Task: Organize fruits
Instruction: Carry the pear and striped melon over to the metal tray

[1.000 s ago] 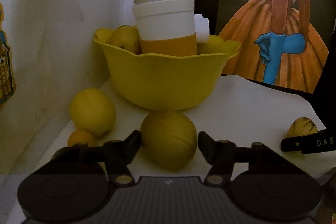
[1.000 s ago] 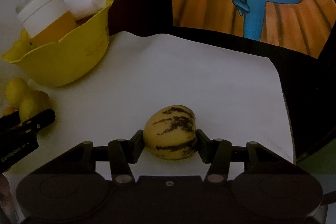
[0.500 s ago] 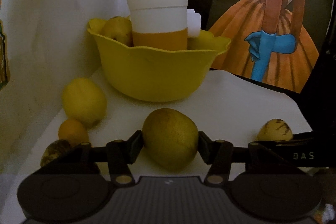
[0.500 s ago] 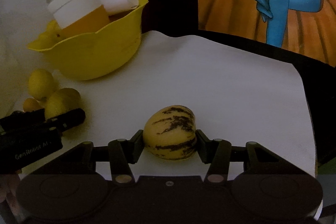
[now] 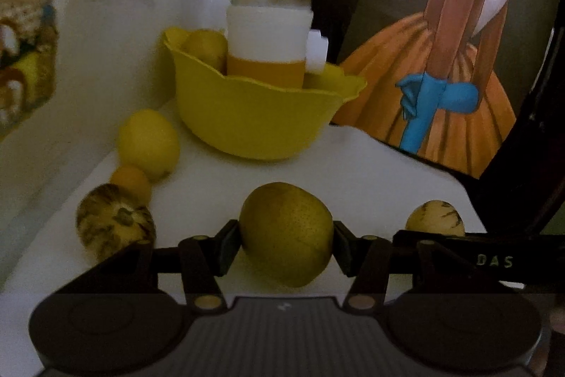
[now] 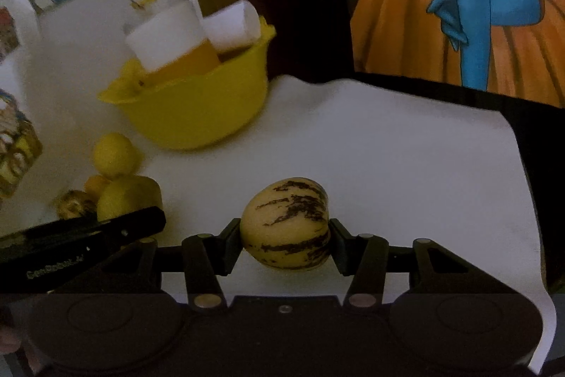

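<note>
Two striped melons (image 5: pixel 114 225), two pears (image 5: pixel 286 232), one lemon (image 5: pixel 148 140), one bowl (image 5: pixel 254 119)

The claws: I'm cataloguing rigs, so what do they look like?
Both the left claw and right claw are matte black, with angular linked fingers on brass-coloured pivot pins, round discs on the body, and pale lettering along the sides. No cables or sleeves show.

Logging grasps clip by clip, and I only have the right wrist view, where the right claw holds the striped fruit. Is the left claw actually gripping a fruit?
Observer: Yes. In the left wrist view the left claw is shut on a greenish pear, with a finger pressed on each side.
Operator: Is any fruit in the yellow bowl? It's blurred for me.
Observer: At least one. A yellow fruit sits inside the yellow bowl, left of the white-and-orange cup.
</note>
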{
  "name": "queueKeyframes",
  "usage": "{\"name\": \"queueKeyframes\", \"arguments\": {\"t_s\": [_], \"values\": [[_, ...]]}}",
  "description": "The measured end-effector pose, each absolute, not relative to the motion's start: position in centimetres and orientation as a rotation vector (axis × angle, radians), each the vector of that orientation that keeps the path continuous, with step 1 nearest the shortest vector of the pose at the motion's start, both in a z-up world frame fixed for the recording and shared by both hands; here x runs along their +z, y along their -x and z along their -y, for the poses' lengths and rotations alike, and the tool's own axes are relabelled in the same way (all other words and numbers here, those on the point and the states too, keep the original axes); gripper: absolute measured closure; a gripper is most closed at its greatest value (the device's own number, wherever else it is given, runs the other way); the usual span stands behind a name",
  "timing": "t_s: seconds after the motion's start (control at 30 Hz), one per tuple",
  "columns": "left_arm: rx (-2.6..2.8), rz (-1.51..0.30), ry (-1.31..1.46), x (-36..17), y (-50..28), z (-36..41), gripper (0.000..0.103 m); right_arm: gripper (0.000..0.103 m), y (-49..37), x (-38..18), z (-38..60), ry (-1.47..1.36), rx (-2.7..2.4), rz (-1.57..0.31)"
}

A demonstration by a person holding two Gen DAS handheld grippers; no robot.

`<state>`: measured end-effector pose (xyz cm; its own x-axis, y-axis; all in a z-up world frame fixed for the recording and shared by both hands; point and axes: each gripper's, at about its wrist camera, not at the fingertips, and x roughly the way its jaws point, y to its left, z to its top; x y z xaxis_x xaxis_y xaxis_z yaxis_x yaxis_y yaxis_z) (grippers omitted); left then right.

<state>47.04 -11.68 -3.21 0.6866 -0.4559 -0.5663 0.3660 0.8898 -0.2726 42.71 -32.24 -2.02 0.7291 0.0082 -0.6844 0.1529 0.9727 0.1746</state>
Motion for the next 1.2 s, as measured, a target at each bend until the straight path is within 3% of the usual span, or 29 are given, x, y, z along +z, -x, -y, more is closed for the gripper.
{"name": "queueKeyframes", "arguments": {"t_s": [0.7,1.2], "values": [[-0.431,-0.495,0.141,3.5,-29.7,9.4,0.044,0.050,-25.8,5.1,31.3,-0.221,-0.019,-0.629],[-0.476,-0.551,0.136,1.3,-19.7,10.7,0.044,0.050,-16.6,1.8,31.3,-0.147,-0.046,-0.680]]}}
